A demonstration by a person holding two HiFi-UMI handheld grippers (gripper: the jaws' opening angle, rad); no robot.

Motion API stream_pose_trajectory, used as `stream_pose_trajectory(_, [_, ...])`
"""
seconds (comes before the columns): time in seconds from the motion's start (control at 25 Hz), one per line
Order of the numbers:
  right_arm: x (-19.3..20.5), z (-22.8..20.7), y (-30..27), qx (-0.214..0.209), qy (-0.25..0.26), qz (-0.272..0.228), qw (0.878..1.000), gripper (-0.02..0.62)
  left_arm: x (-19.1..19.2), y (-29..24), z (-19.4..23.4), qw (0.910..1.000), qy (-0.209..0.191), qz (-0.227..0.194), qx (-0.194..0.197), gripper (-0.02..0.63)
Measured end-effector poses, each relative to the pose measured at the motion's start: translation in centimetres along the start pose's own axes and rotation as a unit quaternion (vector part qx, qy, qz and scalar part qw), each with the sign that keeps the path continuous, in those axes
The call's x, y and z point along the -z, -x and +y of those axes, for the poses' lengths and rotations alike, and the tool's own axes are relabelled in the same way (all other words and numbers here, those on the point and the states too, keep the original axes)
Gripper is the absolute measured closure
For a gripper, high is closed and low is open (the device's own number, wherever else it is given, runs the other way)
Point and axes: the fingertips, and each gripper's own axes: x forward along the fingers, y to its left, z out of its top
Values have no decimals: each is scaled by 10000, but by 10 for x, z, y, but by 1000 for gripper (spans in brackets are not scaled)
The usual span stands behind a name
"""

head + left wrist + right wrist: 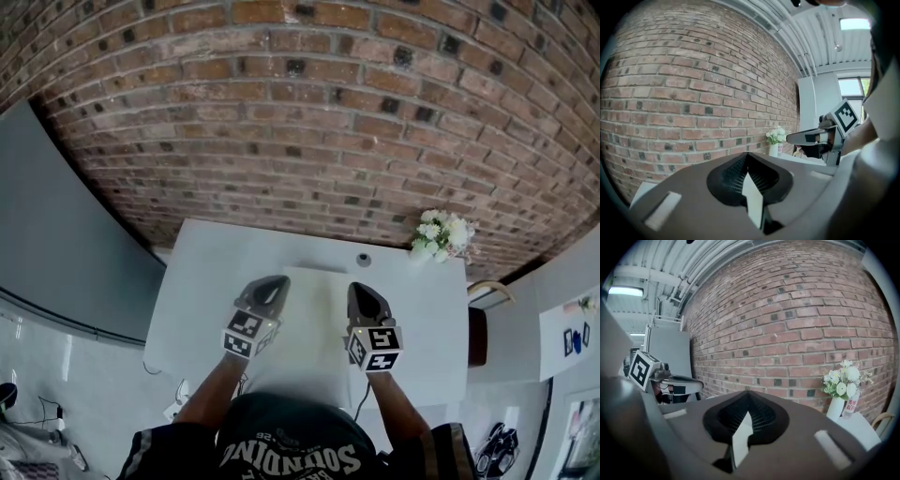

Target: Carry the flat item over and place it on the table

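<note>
Left gripper (748, 160): jaws closed, pinching the thin white edge of the flat sheet (753, 199). In the head view it (270, 287) sits on the sheet's left side.
Right gripper (747, 398): jaws closed in the same way on the sheet's opposite edge (740, 439). In the head view it (365, 294) sits on the right side.
Flat sheet (314, 328): white and rectangular, stretched between the two grippers. It is over the near middle of the table. Whether it already rests on the surface cannot be told.
Table (216, 281): white, standing against the brick wall (309, 122).
Flowers (442, 234): a white bunch at the table's far right corner, well apart from the sheet. The right gripper view shows them in a white vase (836, 409).
Small round object (364, 260): on the table just beyond the sheet's far edge, too small to identify.
Person: both forearms reach forward from the bottom of the head view, one to each gripper.
</note>
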Motion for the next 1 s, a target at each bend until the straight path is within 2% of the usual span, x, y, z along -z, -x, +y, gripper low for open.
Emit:
stream_pose_trajectory(0.12, [-15,-1,3,-45,-57,-146,9999,595,-17,1,0,9998,-174,-117,-4,595])
stream_pose_trajectory(0.24, [-25,-1,4,-78,-46,-213,9997,595,-25,1,5,9997,-179,-184,-37,595])
stream_pose_trajectory(0.44, [-25,1,4,-87,31,-203,9998,596,-22,2,9,9998,-69,-157,-88,595])
stream_pose_trajectory(1.0, [-15,12,3,-163,-151,-97,9997,595,-13,3,-1,9998,138,-117,7,595])
